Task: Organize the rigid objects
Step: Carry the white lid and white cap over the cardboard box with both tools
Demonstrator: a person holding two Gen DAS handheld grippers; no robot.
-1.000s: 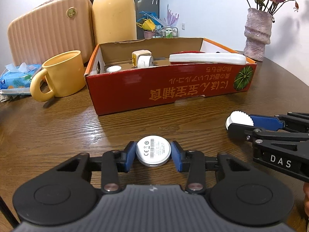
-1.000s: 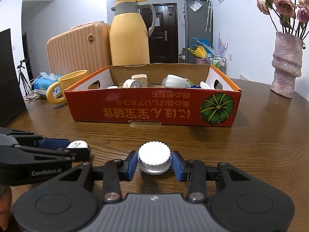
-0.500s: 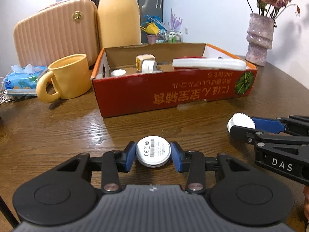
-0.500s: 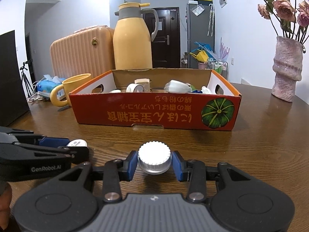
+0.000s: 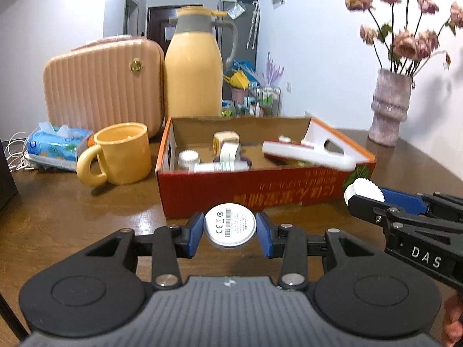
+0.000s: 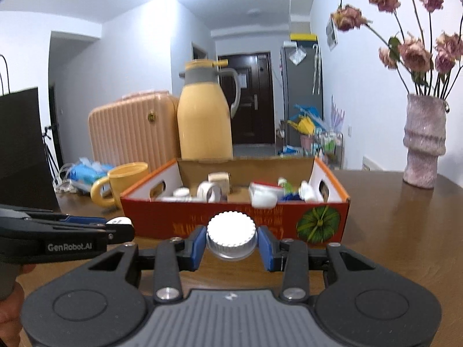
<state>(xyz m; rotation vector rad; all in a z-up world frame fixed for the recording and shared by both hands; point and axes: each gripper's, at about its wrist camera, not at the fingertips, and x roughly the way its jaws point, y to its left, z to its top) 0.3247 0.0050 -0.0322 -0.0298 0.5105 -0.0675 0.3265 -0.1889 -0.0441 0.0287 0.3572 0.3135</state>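
Left wrist view: I look along my left gripper (image 5: 230, 230) toward the red cardboard box (image 5: 260, 188) on the wooden table (image 5: 72, 211).
Left grip: my blue pads (image 5: 192, 230) are clamped on a round silver disc (image 5: 230, 225), its labelled face turned up toward me, held clear of the tabletop.
Right side of this view: my right gripper (image 5: 354, 198) reaches in level with mine, a white ribbed cap (image 5: 364, 190) pinched at its tip, just in front of the box's near right corner.
Box contents: a white bottle lying on its side (image 5: 220, 167), a roll of tape (image 5: 230, 151), a long white piece (image 5: 309, 154).
Beside the box: a yellow mug (image 5: 121, 153) to its left.

Right wrist view: I see my right gripper (image 6: 231, 241) closed narrow on the white ribbed cap (image 6: 231, 235), cap top facing up, in front of the box's front wall (image 6: 318, 225).
Left edge: my left gripper (image 6: 124, 228) carries the disc (image 6: 120, 221), near the box's left corner.
Behind the box: a yellow thermos jug (image 6: 205, 121); a vase (image 6: 424, 147) well to the right.
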